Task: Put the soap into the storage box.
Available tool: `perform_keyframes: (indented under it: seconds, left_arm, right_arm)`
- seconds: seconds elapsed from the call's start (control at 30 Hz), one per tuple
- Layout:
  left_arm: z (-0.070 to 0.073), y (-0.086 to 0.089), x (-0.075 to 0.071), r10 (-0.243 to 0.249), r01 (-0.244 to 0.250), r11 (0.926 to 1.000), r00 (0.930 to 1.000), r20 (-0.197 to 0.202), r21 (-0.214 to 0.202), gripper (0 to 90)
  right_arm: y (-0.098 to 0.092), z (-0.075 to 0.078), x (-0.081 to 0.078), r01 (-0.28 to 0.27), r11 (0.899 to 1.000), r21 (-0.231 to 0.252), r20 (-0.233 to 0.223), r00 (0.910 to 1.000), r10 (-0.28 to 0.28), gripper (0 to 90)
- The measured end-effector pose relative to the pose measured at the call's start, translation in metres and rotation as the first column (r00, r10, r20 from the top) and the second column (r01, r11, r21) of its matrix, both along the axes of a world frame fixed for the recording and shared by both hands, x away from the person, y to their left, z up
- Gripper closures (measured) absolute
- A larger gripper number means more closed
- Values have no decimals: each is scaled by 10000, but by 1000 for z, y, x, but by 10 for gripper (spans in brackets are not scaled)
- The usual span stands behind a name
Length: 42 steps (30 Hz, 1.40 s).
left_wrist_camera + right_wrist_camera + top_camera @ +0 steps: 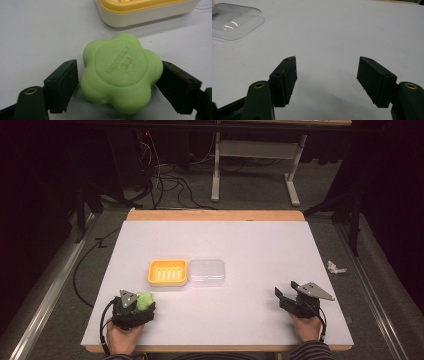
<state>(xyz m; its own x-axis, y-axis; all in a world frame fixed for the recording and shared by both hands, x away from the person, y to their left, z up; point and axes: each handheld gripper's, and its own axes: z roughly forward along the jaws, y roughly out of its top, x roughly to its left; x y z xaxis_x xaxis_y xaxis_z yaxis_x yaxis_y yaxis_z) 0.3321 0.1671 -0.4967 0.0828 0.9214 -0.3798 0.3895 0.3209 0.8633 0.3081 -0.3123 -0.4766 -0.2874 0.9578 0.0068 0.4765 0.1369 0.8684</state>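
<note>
The left gripper (117,82) is clamped on a green flower-shaped soap (121,72), a jaw pressing each side, low at the near left of the white table (250,240). Just beyond sits a yellow soap dish (168,272), with a clear lid (206,271) touching its right side. The right gripper (327,80) rests at the near right, jaws spread apart over bare table.

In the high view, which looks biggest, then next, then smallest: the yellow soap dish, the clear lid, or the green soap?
1-2. Yellow soap dish and clear lid: they look alike, no ranking.
3. Green soap, smallest, partly hidden by the left hand-held gripper.
</note>
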Motion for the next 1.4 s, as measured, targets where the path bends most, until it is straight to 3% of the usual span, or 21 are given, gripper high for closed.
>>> perform_keyframes:
  seconds: [0.07, 0.47, 0.83, 1.07, 1.4]
  left_arm:
    - [-1, -2, 0, -61, 62, 9998, 10000, -63, 213, 228]
    - [0, -3, 1, -6, 5, 10000, 9999, -162, -16, 268]
    - [1, -2, 2, -80, 81, 10000, 9998, -166, 50, 271]
    - [11, -4, 1, -166, 164, 9998, 9997, 203, 89, 272]
    - [24, -6, -5, -396, 395, 9992, 9984, 409, 22, 272]
  right_arm:
    - [0, 0, 0, 6, 10000, 29, 53, 10000, -6, 328]
    - [0, 0, 0, 26, 10000, 31, 58, 10000, -26, 326]
    - [0, 0, 0, 22, 10000, 32, 50, 10000, -23, 326]
    - [0, 0, -1, 52, 9999, 89, 63, 10000, -52, 327]
    - [-1, 0, -1, 19, 10000, 88, 107, 9999, -20, 326]
